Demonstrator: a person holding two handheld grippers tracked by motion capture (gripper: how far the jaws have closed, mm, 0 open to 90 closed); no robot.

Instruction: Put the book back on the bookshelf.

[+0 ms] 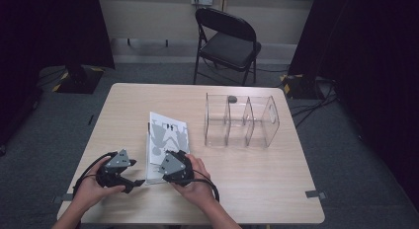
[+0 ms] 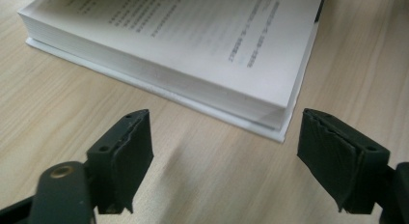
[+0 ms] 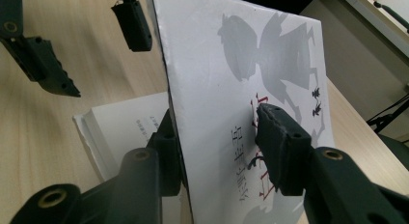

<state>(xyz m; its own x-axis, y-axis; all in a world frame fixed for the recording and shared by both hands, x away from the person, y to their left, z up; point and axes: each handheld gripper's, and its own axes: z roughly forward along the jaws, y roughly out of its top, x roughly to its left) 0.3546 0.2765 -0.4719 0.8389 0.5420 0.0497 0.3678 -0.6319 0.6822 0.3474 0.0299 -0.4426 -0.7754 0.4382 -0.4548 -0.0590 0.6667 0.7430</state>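
A white book (image 1: 168, 135) lies on the wooden table (image 1: 257, 189), its front cover (image 3: 251, 55) printed with grey silhouettes. My right gripper (image 1: 165, 169) is shut on that cover near its lower edge and holds it raised off the page block (image 3: 125, 122). In the right gripper view (image 3: 217, 120) one jaw sits under the cover and the other on its printed face. My left gripper (image 1: 134, 175) stands open just left of the book. In the left gripper view (image 2: 225, 132) nothing lies between its jaws, and the book's near corner (image 2: 275, 122) with an exposed text page is just ahead.
A clear acrylic divider rack (image 1: 242, 120) stands on the table right of the book, with a small dark object (image 1: 231, 97) at its far side. A black folding chair (image 1: 227, 39) stands beyond the table. Cables lie on the floor at the right.
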